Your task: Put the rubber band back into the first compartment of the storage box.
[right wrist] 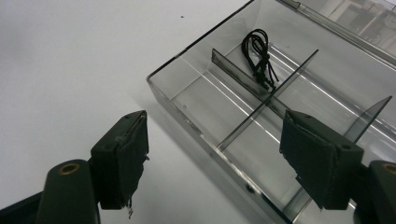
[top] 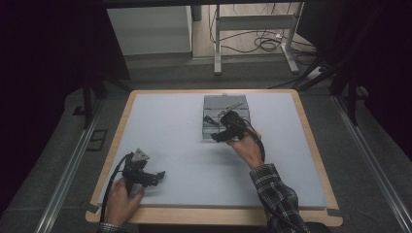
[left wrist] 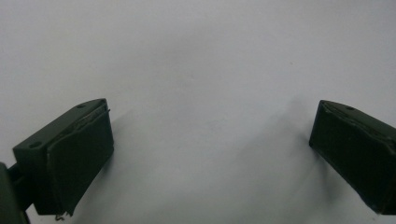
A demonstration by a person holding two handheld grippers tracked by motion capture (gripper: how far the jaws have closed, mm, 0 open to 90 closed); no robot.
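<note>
A clear plastic box (top: 214,103) with dividers stands on the white mat (top: 165,131) right of centre, toward the back. A small bundle of black cord (right wrist: 258,53) lies in one of its far compartments; the high view shows the cord (top: 210,120) near the box's left side. My right gripper (top: 217,137) hovers at the box's near edge, open. In the right gripper view, the right gripper (right wrist: 215,123) straddles the box's near wall (right wrist: 180,108) with nothing pinched. My left gripper (top: 159,177) rests open at the front left, over bare mat (left wrist: 201,56).
The mat lies on a wooden-edged table (top: 311,141). Dark drapes close in both sides. Beyond the table's far edge stand a desk frame (top: 252,29) and loose cables (top: 265,43) on the floor. A cable trails from each gripper toward the person.
</note>
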